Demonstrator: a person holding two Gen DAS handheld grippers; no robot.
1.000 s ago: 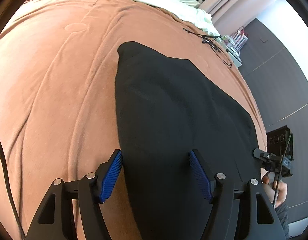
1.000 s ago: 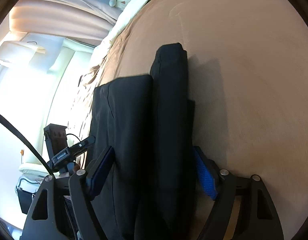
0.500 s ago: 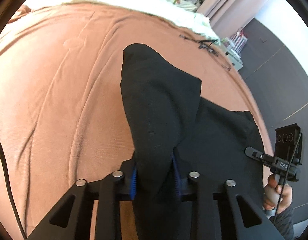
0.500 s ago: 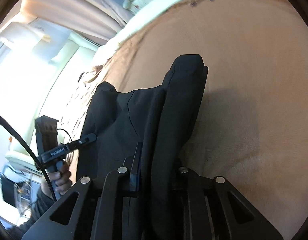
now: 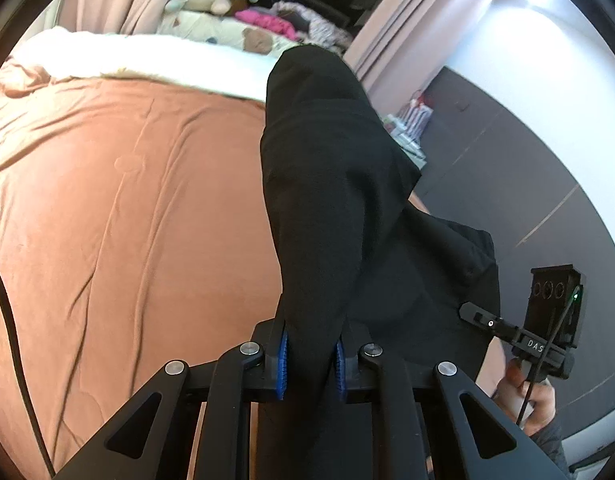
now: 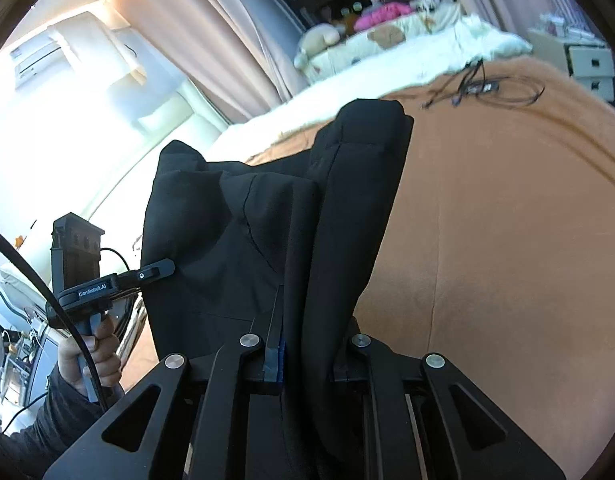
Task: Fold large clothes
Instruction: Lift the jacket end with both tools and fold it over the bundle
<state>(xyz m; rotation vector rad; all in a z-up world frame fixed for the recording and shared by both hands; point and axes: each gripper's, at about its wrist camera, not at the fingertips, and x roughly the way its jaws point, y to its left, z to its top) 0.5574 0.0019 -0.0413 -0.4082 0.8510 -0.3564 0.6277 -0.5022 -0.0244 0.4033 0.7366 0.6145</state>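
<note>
Now that both your tongs have clamped down, the whole picture's different from a second ago: back then the left tongs [image 5: 310,354] and right tongs [image 6: 307,354] stood wide open over the near edge of the black garment [image 5: 331,184], which lay flat on the brown bedspread [image 5: 127,200]. Since then the blue pads [image 5: 282,354] on the left have squeezed in and are closing that last bit on a bunched fold of the fabric, while the right ones sit narrow, pinching a thicker roll of it.

You've also hauled the near edge up off the bed. From the left wrist the cloth rises in a tall ridge toward the white bedding at the far side, and from the right wrist it hangs between your two hands, its far part apparently on the bedspread.

So my read is the grab is done and the fold-over is just kicking off. Next you'd carry that near edge toward the far end, keeping both corners level so it lands square.
</note>
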